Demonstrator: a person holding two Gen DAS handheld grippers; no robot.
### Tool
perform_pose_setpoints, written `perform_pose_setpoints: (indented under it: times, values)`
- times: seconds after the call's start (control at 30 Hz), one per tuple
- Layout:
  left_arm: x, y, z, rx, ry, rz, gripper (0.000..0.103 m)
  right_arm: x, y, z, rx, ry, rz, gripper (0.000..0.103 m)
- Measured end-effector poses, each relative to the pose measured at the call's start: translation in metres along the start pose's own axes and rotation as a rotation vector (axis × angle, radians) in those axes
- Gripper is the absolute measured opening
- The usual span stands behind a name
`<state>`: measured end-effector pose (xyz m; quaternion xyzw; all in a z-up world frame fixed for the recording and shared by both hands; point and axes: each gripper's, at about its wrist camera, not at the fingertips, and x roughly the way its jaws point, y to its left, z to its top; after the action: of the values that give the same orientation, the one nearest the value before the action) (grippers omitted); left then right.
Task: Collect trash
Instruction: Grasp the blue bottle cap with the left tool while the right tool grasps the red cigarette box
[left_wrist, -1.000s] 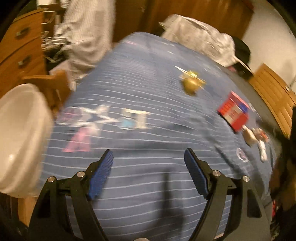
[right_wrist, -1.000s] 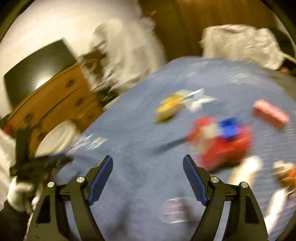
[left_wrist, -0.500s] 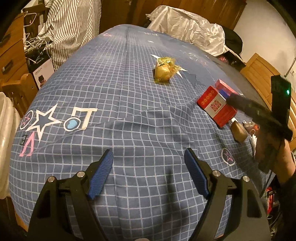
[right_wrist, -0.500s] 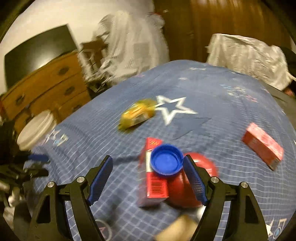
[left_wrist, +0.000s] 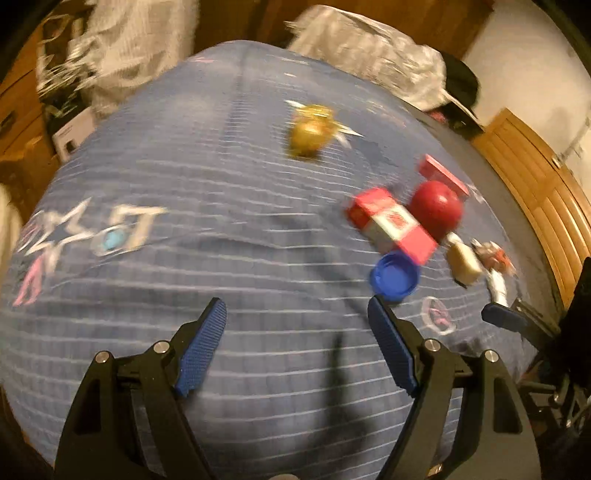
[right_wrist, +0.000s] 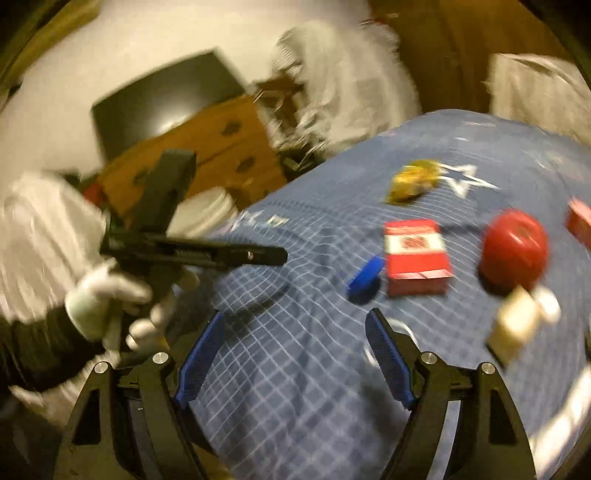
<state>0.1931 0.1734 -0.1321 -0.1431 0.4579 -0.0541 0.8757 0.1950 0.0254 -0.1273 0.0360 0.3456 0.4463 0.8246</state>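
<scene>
Left claw (left_wrist: 297, 343): released, nothing between pads, hovering over blue checked bedspread (left_wrist: 184, 184). Right claw (right_wrist: 295, 345): released, empty, above same bedspread. Trash lies ahead of both claws, untouched. Blue bottle cap (left_wrist: 394, 276): just beyond right pad of left claw, touching red-and-white carton (left_wrist: 393, 223). Red round object (left_wrist: 436, 208): just beside carton, far side. Yellow wrapper (left_wrist: 309, 133): well apart, farther up bed. Tan piece (left_wrist: 463, 263): right of carton. Gloved hand (right_wrist: 107, 299) grips left claw handle, seen in right wrist view.
</scene>
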Motion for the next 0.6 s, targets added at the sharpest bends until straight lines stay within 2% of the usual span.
perform_pose_setpoints:
  times: [0.17,0.23,0.37,0.53,0.6]
  values:
    - [0.026,-0.059,0.004,0.127,0.025,-0.036,0.078,-0.022,-0.014,-0.014,0.034,-0.032,-0.076,0.08]
    - [0.041,-0.077,0.003,0.182,0.056,-0.003,0.078,-0.029,-0.021,-0.015,0.042,-0.043,-0.096,0.079]
    - [0.058,-0.081,0.0,0.232,0.09,0.05,0.077,-0.042,-0.037,-0.016,0.069,-0.068,-0.109,0.08]
    - [0.061,-0.092,0.007,0.278,0.095,0.035,0.044,-0.047,-0.045,-0.017,0.071,-0.082,-0.118,0.08]
    - [0.065,-0.097,0.003,0.306,0.093,0.053,0.038,-0.048,-0.047,-0.015,0.076,-0.094,-0.122,0.08]
